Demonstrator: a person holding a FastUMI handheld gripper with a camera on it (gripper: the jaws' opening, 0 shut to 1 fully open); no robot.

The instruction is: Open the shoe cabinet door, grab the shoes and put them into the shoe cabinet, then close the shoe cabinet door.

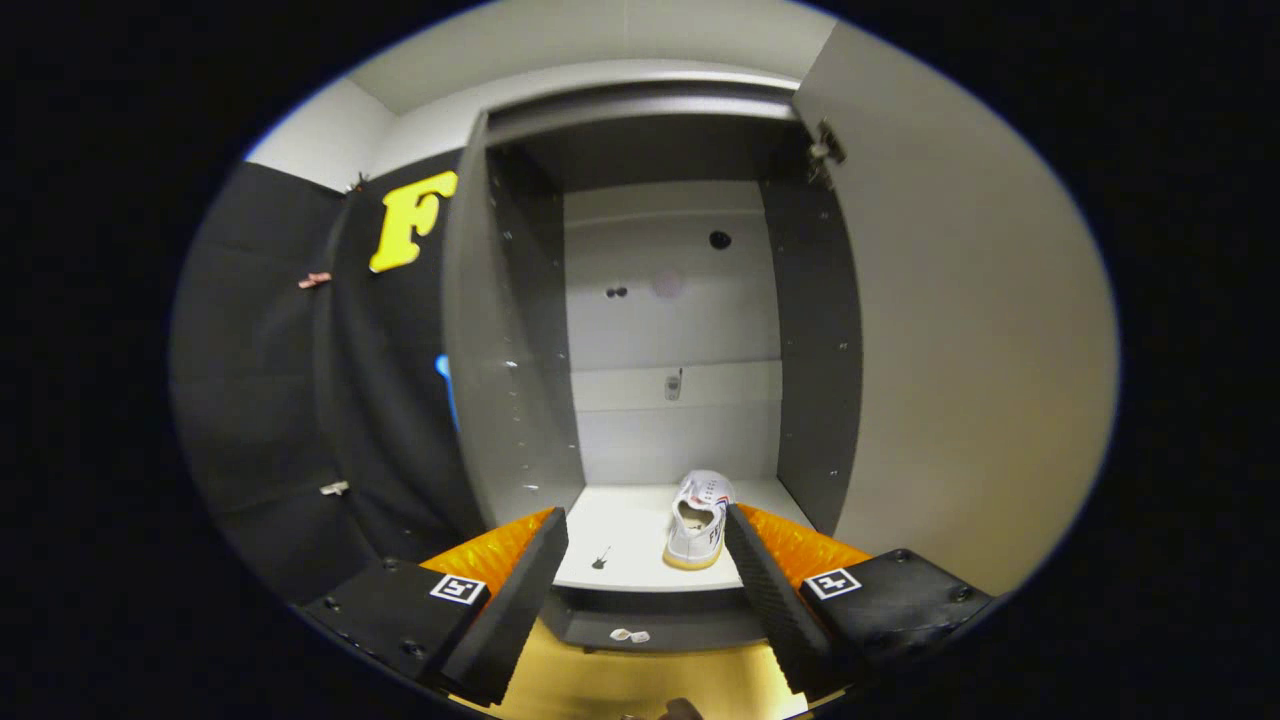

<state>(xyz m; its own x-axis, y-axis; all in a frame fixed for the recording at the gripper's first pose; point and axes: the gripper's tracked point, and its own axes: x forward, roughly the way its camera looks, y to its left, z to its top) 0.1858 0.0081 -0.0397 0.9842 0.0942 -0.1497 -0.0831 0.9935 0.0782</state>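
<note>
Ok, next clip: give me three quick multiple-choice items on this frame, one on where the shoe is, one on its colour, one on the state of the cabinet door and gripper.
1. Where is the shoe?
A. on the floor outside the cabinet
B. on the bottom shelf inside the cabinet
C. clamped in the gripper

2. What colour is the shoe mainly?
A. white
B. black
C. red

3. What is the state of the door and gripper?
A. door closed, gripper shut
B. door open, gripper shut on the shoe
C. door open, gripper open

Answers: B, the shoe stands on the shelf beyond the fingers; A, its upper is white; C, the door is swung aside and the fingers stand apart, holding nothing.
</note>
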